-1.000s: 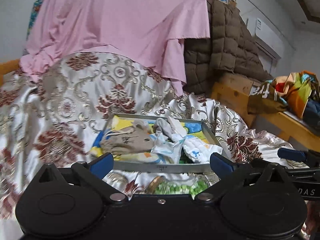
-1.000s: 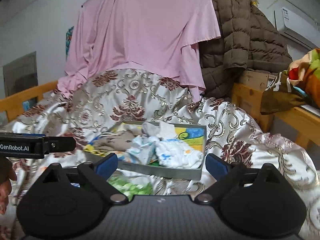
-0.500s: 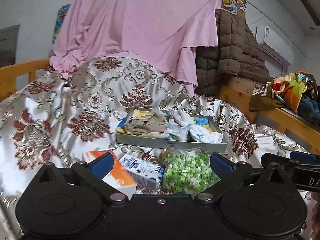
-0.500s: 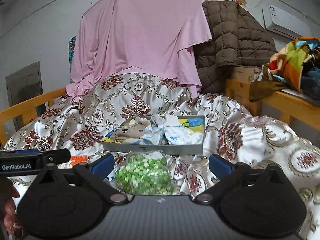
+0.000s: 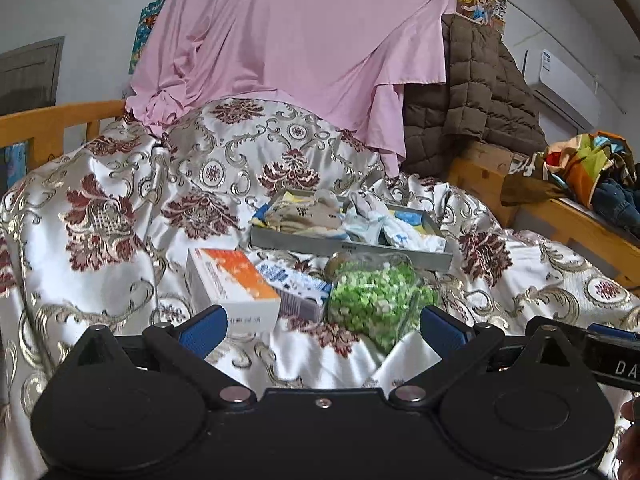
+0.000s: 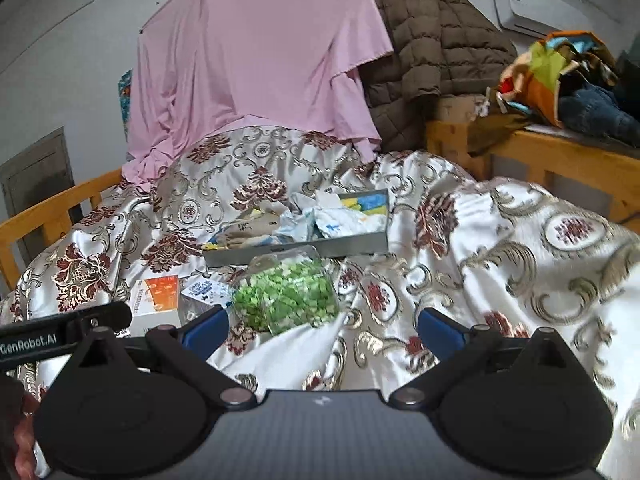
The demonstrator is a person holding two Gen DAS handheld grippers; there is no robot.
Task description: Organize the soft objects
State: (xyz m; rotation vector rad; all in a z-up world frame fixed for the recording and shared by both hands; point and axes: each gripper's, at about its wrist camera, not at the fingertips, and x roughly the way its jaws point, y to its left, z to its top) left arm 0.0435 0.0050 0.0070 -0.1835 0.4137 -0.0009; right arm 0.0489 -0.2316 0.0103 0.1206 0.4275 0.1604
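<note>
Soft items: a heap of small cloth pieces in the grey tray, one beige-brown piece with dark print on the left, white and pale blue pieces on the right; the exact count cannot be told, they overlap.
Tray place: middle of the bed, far from both grippers, on the floral satin cover; a yellow and blue lining shows at its far right corner.
Tray edges: low grey walls all round; the cloth heap rises above the near wall.
Clear bag of green bits: one, lying just before the tray's near wall, between tray and grippers.
Boxes: two, left of the bag; an orange and white box and a smaller blue-printed white box touching it.
Open room: bare cover to the left of the boxes and to the right of the bag and tray; wooden rail bounds the left, a wooden shelf the right.
Far side: pink sheet hung behind, brown quilted coat to its right.
Left gripper: fingers spread wide, nothing between them, near the boxes and bag.
Right gripper: fingers spread wide, empty, over bare cover right of the bag.
</note>
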